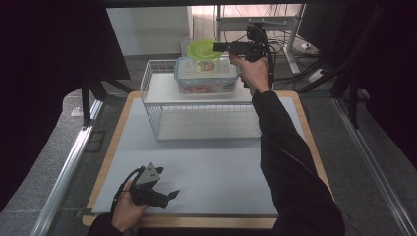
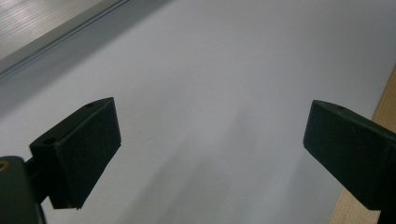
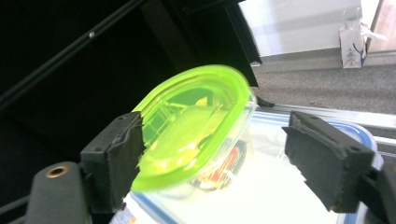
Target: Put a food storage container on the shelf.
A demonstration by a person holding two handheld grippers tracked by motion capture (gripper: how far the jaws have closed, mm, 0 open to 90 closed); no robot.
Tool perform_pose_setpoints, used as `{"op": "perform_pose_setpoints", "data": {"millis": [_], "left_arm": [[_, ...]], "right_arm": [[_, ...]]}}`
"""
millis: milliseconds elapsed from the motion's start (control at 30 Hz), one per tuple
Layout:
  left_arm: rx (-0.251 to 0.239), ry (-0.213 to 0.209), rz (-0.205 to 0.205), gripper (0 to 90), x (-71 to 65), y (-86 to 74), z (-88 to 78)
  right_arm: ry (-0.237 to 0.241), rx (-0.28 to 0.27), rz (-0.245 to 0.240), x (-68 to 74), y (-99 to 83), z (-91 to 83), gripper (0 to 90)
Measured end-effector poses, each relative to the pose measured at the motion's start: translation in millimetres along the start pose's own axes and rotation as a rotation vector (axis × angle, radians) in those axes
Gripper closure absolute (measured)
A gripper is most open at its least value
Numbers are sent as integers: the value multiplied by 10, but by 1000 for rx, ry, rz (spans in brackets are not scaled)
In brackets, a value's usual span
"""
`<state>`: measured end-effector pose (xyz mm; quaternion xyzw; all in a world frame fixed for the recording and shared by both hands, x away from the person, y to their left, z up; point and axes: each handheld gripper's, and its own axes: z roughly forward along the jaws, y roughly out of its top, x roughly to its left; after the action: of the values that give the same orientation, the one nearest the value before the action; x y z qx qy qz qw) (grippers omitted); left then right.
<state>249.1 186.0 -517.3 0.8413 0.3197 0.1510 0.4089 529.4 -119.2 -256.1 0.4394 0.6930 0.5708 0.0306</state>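
Two containers are stacked on the top shelf of a white wire rack (image 1: 152, 98) at the far side of the table: a clear rectangular box with a blue-rimmed lid (image 1: 206, 74) below, and a small tub with a lime-green lid (image 1: 203, 49) sitting on it. The rack stands on a pale grey mat (image 1: 206, 167) that covers a wood-edged tabletop (image 1: 116, 137). Beyond the table lie cables and metal frame legs on the floor.

The right gripper (image 1: 220, 47) is held out at the far right, level with the green-lidded tub, pointing left. In the right gripper view its jaws stand apart, the green lid (image 3: 191, 126) between them and tilted, its long axis running from near left to far right; one pad touches or nearly touches the lid's edge, the other is clear of it. Red contents show through the tub wall, and the blue-rimmed box (image 3: 327, 140) lies beneath.

The left gripper (image 1: 169, 194) rests low over the near left of the mat, pointing right. Its own view shows the jaws wide apart over bare mat (image 2: 210, 93), with the wooden edge (image 2: 385, 107) at the right.
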Motion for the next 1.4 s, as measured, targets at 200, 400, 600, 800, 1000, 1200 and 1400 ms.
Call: {"op": "perform_pose_setpoints", "data": {"millis": [200, 400, 600, 800, 1000, 1200, 1400], "left_arm": [[-2, 1, -1, 39, -2, 2, -1], [-32, -21, -11, 34, 5, 5, -21], [-33, -23, -7, 34, 0, 5, -16], [-42, -27, -7, 34, -1, 7, -19], [-50, -36, -12, 31, 6, 5, -21], [-47, -35, -10, 31, 3, 6, -16], [-44, -34, -8, 31, -1, 3, -11]], "right_arm": [[9, 14, -96, 66, -94, -71, 120], [28, 29, -138, 69, -235, -140, 99], [8, 45, -196, 47, -351, -218, 90], [9, 51, -207, 22, -444, -292, 81], [-14, 54, -256, 42, -546, -372, 72], [-17, 50, -281, 63, -638, -459, 65], [-25, 53, -302, 88, -743, -537, 65]]}}
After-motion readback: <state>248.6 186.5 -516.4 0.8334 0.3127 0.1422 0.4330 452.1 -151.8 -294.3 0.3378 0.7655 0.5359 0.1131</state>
